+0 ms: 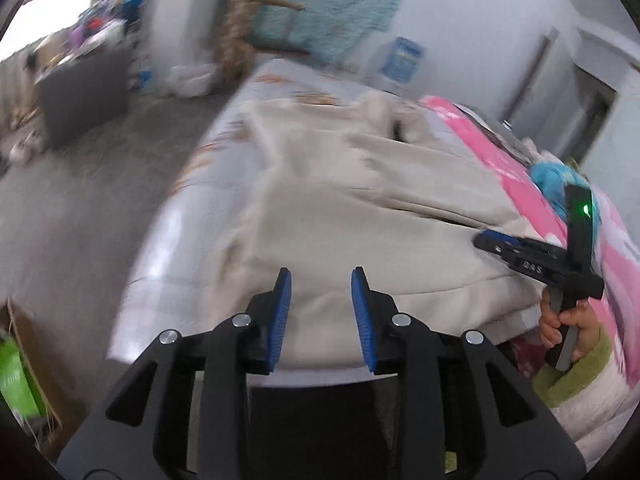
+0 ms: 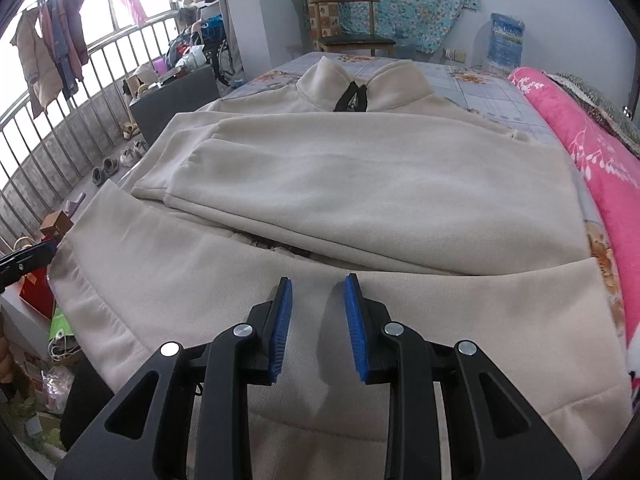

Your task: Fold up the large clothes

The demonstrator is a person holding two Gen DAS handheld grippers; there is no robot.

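A large cream sweatshirt (image 2: 360, 184) lies spread on a bed (image 2: 472, 80) covered by a pale floral sheet. Its collar, with a dark zip, points to 12 o'clock in the right wrist view, and both sleeves are folded across the chest. The hem runs along the near edge of the bed, at 6 o'clock.

The right gripper (image 2: 318, 304) hangs tilted down over the lower part of the sweatshirt. Its 2 blue pads (image 2: 280, 332) stand a little apart with nothing pinched between them; the cream fabric shows through the gap, beneath the jaws rather than in them.

The left gripper (image 1: 321, 300) is seen in a blurred picture, over the bed's near corner. Its jaws are also partly open and hold nothing; the sweatshirt spreads ahead of them toward 12 and 1 o'clock, its edge showing through the gap between the pads. In this view the right gripper sits at 3 o'clock, resting low on the fabric, gripped by a hand (image 1: 568, 324) in a green-cuffed sleeve (image 1: 576, 372).

A pink floral blanket (image 2: 592, 152) lies rolled along the bed's side at 2 o'clock, just beside the sweatshirt. A wooden chair (image 2: 352, 24) stands beyond the bed at 12 o'clock, and clothes hang on a rail (image 2: 52, 52) by the window at 10 o'clock.
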